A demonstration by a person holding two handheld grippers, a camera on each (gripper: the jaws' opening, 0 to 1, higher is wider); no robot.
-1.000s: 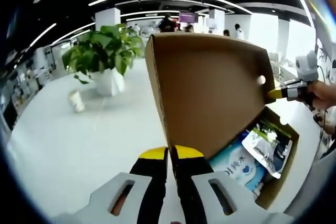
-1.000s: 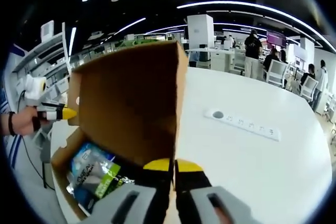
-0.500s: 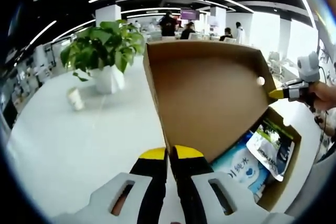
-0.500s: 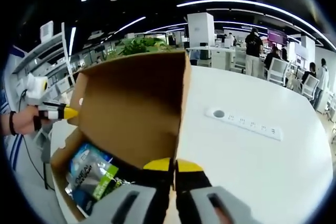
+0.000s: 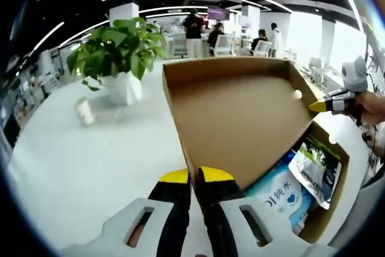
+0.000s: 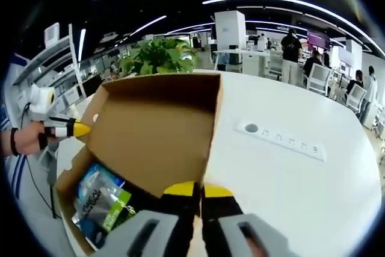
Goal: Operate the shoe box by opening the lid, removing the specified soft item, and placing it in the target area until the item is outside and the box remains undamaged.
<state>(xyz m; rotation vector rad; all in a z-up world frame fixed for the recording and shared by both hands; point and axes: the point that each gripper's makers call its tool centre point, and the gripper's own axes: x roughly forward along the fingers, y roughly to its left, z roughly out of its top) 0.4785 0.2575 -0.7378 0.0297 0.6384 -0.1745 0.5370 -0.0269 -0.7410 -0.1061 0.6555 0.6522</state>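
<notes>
Holding the lid (image 5: 240, 118) raised, we pinch its opposite edges with the left gripper (image 5: 195, 176) and right gripper (image 6: 198, 189), jaws clenched. Soft pouches (image 5: 316, 170) lie inside the shoe box (image 5: 337, 173): light, slippery film, best gripped at a sealed edge.

A white tabletop (image 5: 78, 161) is seen across the lower left of the left gripper view. A leafy green plant (image 5: 117, 43) in a white pot (image 5: 123, 88) is set on it at the upper left, with a small white cup (image 5: 84, 111) just beside it, lower left. In the right gripper view, a white power strip (image 6: 281, 141) is laid on the tabletop at centre right. People (image 6: 290, 49) are seen standing and seated far behind, under curved ceiling lights (image 6: 289, 4).
</notes>
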